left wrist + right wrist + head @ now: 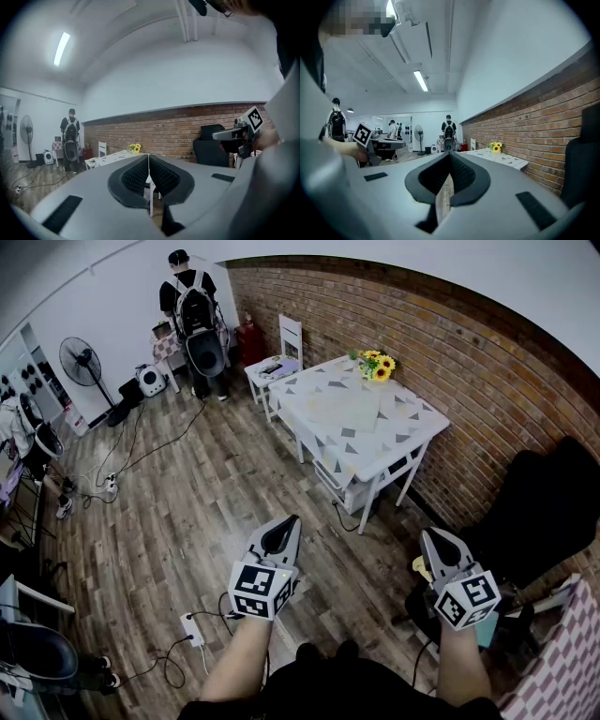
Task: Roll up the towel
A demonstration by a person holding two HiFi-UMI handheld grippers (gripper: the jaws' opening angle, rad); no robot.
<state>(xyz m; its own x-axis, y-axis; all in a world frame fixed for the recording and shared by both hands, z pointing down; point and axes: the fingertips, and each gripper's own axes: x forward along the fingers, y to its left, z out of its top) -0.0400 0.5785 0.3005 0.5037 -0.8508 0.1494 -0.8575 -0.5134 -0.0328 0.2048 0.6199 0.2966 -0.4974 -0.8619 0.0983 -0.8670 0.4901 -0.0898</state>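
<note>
Both jaws are staying out of work: left tool (293,519) and right tool (428,533) are hovering shut, empty, well apart from the desk (412,442), where the towel (352,409) is lying flat. It looks soft and light, best pinched at its edge.

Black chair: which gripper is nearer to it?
Right. The right gripper is just left of the black chair in the head view; the left gripper is farther left, above the wooden floor.
</note>
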